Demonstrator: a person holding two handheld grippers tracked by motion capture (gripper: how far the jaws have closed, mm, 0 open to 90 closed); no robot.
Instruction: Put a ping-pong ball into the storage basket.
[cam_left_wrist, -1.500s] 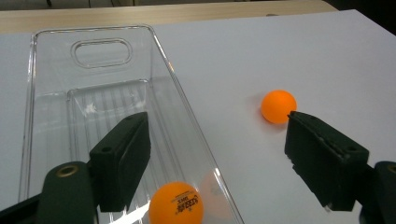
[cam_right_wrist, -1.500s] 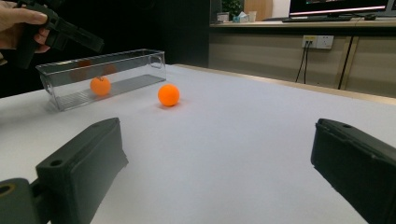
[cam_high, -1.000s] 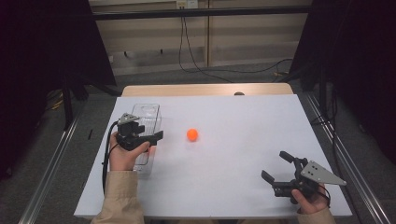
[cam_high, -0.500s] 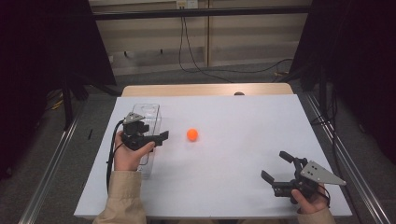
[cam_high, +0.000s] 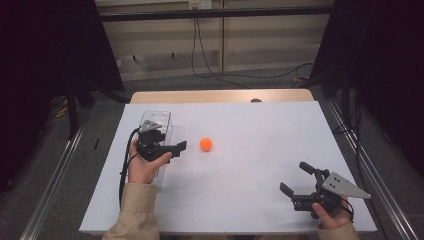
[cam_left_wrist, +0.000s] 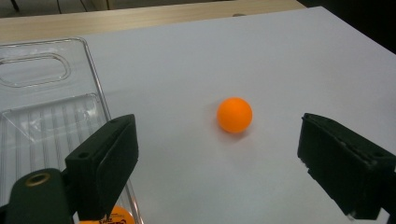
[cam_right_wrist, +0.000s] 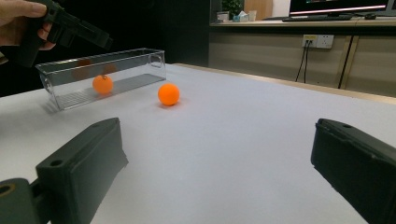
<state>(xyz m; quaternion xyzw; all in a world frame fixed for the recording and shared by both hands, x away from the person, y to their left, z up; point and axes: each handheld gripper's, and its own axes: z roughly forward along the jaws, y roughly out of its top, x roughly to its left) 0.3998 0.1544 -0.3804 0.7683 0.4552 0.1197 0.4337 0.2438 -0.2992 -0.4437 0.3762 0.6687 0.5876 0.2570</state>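
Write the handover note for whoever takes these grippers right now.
Left gripper: open, holding nothing, above the clear box, jaws pointed at the loose orange ball.
Right gripper: open, holding nothing, near the table's front right corner.
Done: one orange ball in the box.
Left: the loose ball lies on the table just right of the box; likely grasp it with the left gripper and drop it in.
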